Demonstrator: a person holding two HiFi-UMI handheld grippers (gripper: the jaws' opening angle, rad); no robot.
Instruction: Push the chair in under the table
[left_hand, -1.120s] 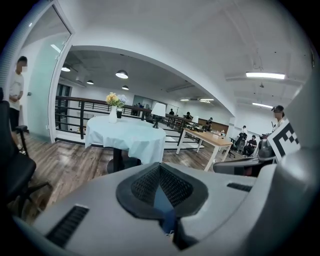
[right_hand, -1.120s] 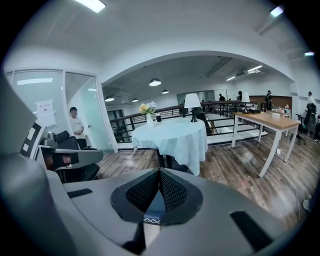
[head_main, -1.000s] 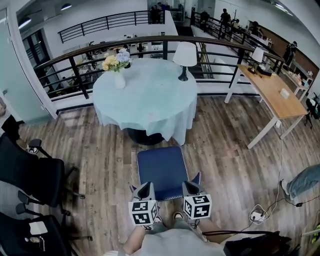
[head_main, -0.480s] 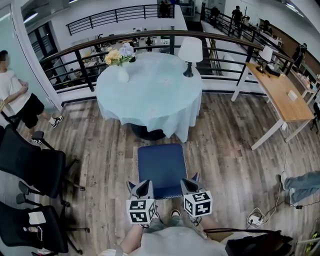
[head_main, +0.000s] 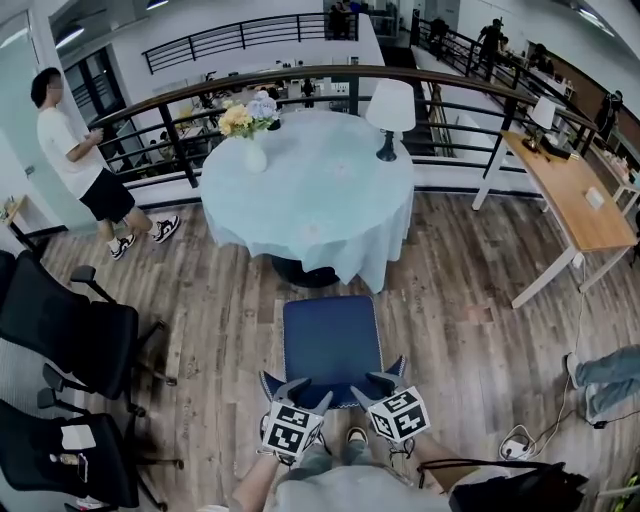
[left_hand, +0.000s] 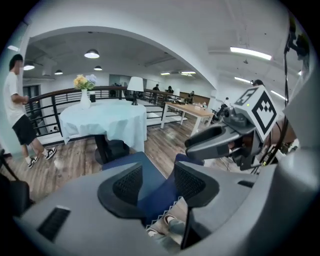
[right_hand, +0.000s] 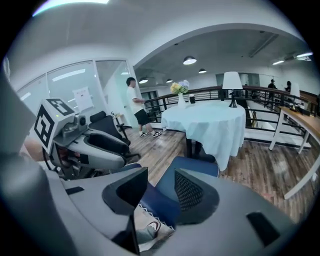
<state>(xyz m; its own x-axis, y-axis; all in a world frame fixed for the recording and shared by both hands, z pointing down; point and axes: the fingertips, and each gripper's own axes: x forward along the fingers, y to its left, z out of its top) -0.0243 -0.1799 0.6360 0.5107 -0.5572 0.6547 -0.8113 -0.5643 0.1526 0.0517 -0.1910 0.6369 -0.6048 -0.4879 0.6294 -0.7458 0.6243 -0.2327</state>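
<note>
- We are holding left gripper (head_main: 297, 392) and right gripper (head_main: 385, 377) side by side at 6 o'clock edge of blue chair (head_main: 331, 340).
- Left gripper: jaws standing wide apart, chair's blue back edge showing in gap; we are seeing no clamping.
- Right gripper: jaws standing equally wide, same blue edge lying between them.
- Chair is standing on wood floor (head_main: 450, 300) at 6 o'clock of round table (head_main: 310, 195), just short of pale cloth's hem.
</note>
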